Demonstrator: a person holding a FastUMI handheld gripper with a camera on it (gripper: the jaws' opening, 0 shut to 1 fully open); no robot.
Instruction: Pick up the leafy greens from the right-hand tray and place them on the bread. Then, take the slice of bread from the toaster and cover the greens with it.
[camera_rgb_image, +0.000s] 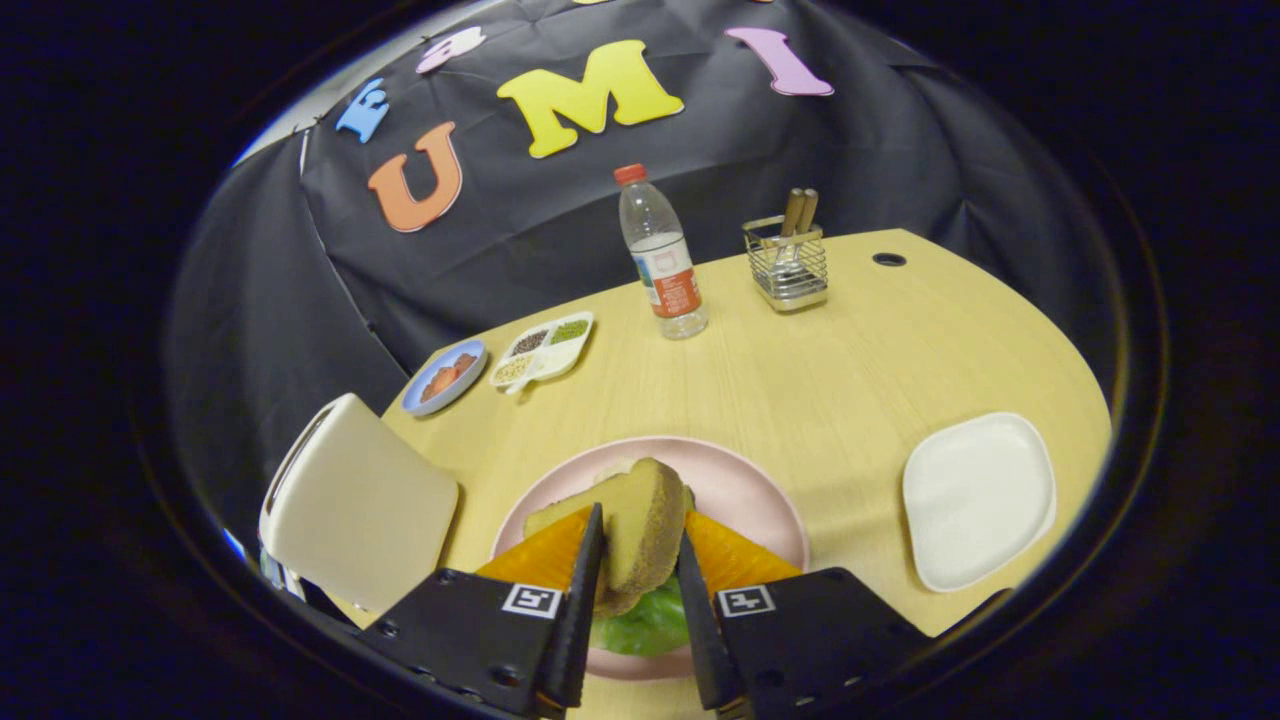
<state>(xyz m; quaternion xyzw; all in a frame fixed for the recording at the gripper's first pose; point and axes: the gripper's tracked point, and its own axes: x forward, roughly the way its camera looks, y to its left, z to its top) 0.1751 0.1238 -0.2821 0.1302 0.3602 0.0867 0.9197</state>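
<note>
Fingers (640, 590) clamped on bread slice (640, 530), held tilted over leafy greens (645, 625), pink plate (745, 490) beneath, desk (820, 380)

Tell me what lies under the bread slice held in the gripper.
The gripper is shut on the bread slice, held over the pink plate. Beneath it the leafy greens show between the fingers. Whatever lies under the greens is covered.
</note>
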